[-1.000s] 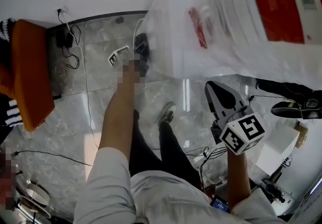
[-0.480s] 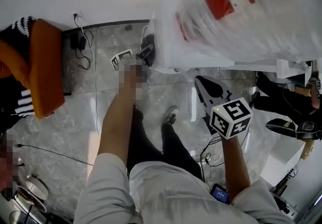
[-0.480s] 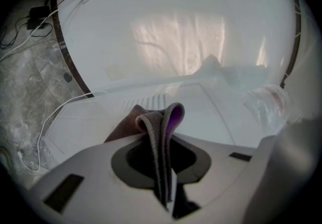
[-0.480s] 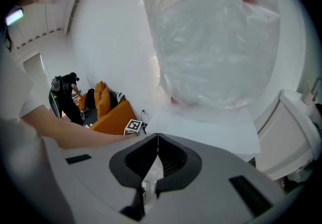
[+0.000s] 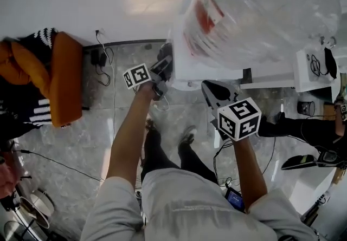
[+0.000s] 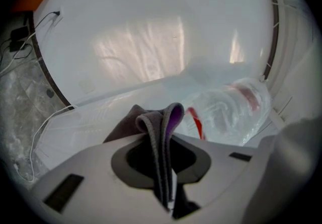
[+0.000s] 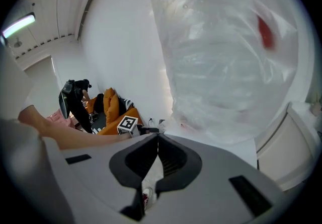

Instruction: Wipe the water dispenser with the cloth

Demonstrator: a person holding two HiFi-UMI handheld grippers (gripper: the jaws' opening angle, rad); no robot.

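Left gripper [image 5: 161, 69]: jaws pinching the folded grey cloth [image 6: 161, 132], held close to the white side of the water dispenser [image 5: 187, 64], below its bottle [image 5: 260, 12].
Right gripper [image 5: 216, 92]: jaws pressed together, empty, idle in front.
Progress: wiping apparently at an early stage; contact unclear, most of the cabinet left.

I can read no words or numbers anywhere. The red label [image 5: 201, 18] on the water bottle [image 5: 260, 12] is too blurred for its print to be made out. The right cube [image 5: 239, 119] on my right gripper [image 5: 216, 91] and the left cube [image 5: 136, 76] on my left gripper [image 5: 163, 66] carry black-and-white square marker patterns, not letters.
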